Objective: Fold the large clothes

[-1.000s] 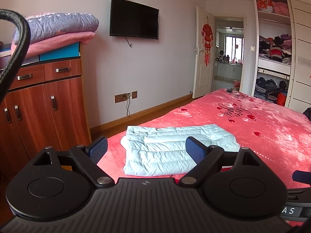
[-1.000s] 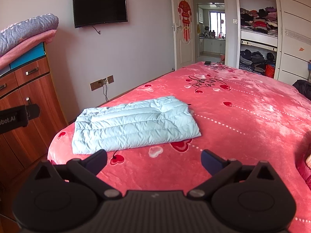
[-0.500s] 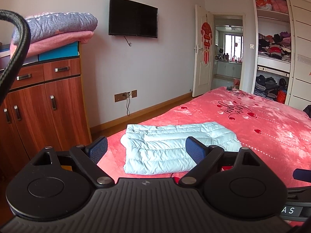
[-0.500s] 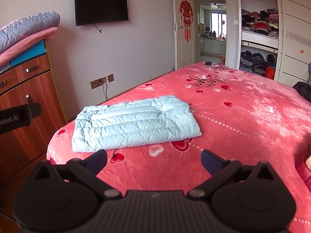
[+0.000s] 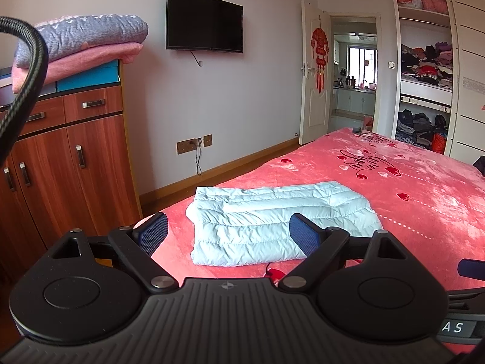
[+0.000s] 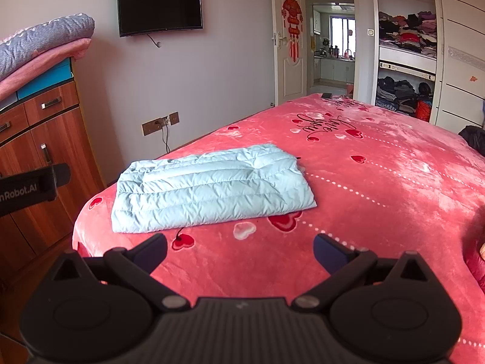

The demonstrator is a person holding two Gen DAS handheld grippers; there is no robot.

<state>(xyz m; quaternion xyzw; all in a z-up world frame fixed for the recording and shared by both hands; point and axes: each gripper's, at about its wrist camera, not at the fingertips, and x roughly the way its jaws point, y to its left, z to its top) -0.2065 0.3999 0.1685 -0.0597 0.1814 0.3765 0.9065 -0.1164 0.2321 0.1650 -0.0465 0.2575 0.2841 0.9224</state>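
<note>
A pale blue quilted down jacket (image 6: 212,188) lies folded into a tidy rectangle on the pink bedspread (image 6: 379,188), near the foot corner of the bed on the side facing the wooden cabinet (image 5: 75,163). Its surface is puffy, stitched in long parallel channels that run along its length, with soft wrinkles across the panels. The edges are fairly straight — the near long edge is a clean fold, while the end closest to the cabinet looks thicker and rounded, showing stacked layers. A thin dark cord or thread pokes out from under the near edge onto the bedspread. The bedspread itself is printed with red and white hearts, dotted lines and dark script lettering.

The left gripper (image 5: 227,233) is held above the bed's corner, its blue-padded fingers spread wide with nothing between them; the jacket (image 5: 279,224) appears past the gap and is not touched. The right gripper (image 6: 239,248) hangs over bare bedspread just short of the jacket's near edge — its fingers are likewise spread wide and empty.

On the cabinet sit folded blankets (image 5: 81,42), grey-blue over pink. A dark television (image 5: 204,21) hangs on the wall, and an open wardrobe (image 6: 406,60) with stacked clothes stands beyond the far side of the bed.
</note>
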